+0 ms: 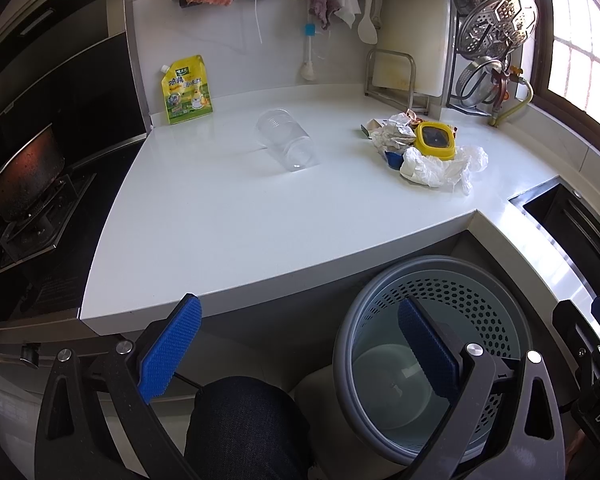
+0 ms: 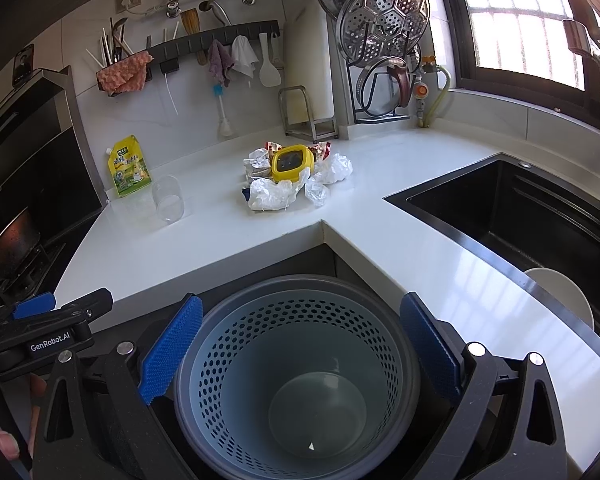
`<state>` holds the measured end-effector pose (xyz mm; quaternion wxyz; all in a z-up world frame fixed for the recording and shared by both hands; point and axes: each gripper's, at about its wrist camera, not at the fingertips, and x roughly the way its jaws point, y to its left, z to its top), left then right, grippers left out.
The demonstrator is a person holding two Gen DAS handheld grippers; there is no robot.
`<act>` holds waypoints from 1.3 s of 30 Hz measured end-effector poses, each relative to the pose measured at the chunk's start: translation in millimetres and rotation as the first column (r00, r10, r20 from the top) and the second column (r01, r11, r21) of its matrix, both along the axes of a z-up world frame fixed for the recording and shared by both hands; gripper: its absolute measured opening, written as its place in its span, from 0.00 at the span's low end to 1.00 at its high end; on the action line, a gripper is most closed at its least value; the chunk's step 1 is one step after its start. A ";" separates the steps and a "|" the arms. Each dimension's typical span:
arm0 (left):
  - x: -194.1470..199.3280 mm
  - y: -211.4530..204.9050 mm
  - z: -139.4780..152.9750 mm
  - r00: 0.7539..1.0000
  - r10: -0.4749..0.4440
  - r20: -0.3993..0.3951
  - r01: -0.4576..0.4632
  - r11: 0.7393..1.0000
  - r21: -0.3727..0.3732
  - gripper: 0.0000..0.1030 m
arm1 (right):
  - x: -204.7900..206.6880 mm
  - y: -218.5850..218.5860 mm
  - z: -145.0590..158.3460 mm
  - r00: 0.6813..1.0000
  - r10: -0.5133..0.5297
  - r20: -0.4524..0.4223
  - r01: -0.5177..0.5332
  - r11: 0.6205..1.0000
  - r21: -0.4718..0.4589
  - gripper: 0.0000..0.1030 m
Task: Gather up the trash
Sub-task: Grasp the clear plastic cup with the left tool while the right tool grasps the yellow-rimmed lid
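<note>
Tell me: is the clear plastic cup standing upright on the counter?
No, the clear plastic cup lies on its side on the counter.

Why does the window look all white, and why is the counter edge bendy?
In both wrist views, daylight overexposes the window, so nothing outside shows. The fisheye lens curves the straight counter edge, more toward the picture's borders. In the right wrist view, glare shines on the counter beside the dark sink.

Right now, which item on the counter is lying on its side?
The clear plastic cup, tipped over, alone mid-counter; the yellow pouch stands upright against the wall.
</note>
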<state>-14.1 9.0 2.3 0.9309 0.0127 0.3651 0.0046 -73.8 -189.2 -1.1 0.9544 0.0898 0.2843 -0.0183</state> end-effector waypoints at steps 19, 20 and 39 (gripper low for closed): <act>97.5 19.0 13.7 0.995 0.095 -0.006 -0.095 0.995 -0.021 0.94 | 67.9 -26.5 15.8 0.999 0.011 -0.037 -0.011 1.000 0.006 0.92; 106.7 21.8 15.1 0.995 0.104 -0.005 -0.104 0.994 -0.025 0.94 | 73.3 -29.3 17.5 0.999 0.008 -0.035 -0.008 1.000 0.006 0.92; 266.6 34.2 -8.2 0.984 0.141 -0.106 -0.153 0.982 -0.115 0.94 | 158.6 -39.7 23.7 0.999 0.001 -0.037 -0.003 1.000 -0.031 0.92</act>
